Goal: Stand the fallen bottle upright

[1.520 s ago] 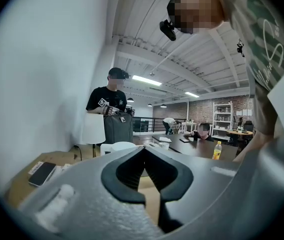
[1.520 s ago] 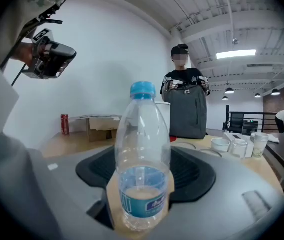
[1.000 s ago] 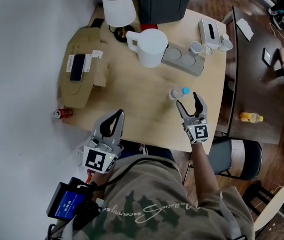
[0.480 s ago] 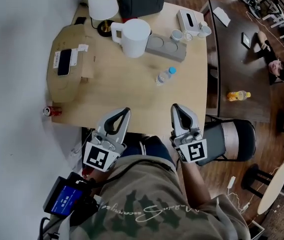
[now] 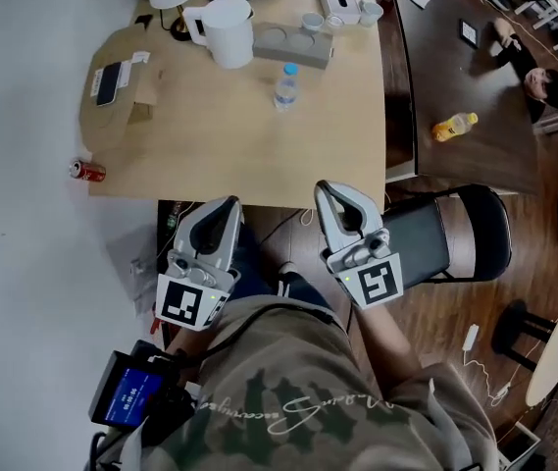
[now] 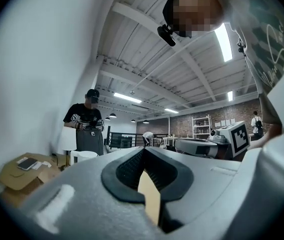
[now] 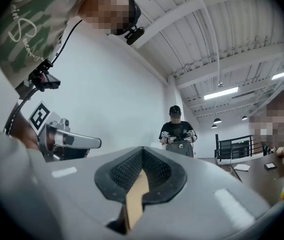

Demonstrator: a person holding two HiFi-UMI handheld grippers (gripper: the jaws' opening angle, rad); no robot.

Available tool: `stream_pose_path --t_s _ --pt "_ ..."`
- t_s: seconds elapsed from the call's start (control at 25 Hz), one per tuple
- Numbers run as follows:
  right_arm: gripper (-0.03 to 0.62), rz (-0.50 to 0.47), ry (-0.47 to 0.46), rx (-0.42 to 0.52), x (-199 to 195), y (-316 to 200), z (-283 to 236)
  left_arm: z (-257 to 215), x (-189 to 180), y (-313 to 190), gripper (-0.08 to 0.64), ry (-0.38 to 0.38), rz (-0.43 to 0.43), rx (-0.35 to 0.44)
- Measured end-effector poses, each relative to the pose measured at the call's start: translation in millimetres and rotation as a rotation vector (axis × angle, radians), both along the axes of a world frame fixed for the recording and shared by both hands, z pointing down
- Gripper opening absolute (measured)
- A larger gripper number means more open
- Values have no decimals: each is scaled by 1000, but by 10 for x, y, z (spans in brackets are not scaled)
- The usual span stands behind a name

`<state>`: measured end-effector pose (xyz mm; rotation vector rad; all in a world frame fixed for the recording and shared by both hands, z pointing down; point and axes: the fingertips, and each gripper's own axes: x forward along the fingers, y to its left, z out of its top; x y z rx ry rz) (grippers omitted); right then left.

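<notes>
— Left gripper (image 5: pixel 224 207) and right gripper (image 5: pixel 329 190) have drawn back off the table (image 5: pixel 210 135). The right one's jaws, wide a second ago, now meet.
— Holding anything?
— No, both are closed and empty.
— The bottle (image 5: pixel 284 88)?
— Well ahead of both tips, standing with its long axis vertical and blue cap up.

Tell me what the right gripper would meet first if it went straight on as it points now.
Probably the upright water bottle: in the head view the shut right gripper aims across the table toward it. Depth is unclear, so it might meet the table edge first.
</notes>
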<state>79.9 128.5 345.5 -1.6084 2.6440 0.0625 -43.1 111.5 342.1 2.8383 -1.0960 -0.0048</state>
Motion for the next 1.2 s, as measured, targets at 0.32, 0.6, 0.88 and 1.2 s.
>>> stream_pose_path --t_s 0.32,0.6,0.88,1.2 --pt "3 60 -90 -34 275 726 -2 -39 385 701 2 -10 75 -30" --pt "2 61 -59 -15 -32 946 -226 -220 304 858 2 -4 46 23" --pt "2 50 -19 -2 -359 939 -380 -377 -165 925 2 2 19 48" --pt "2 44 48 36 -765 946 -555 -544 -389 907 2 57 42 96"
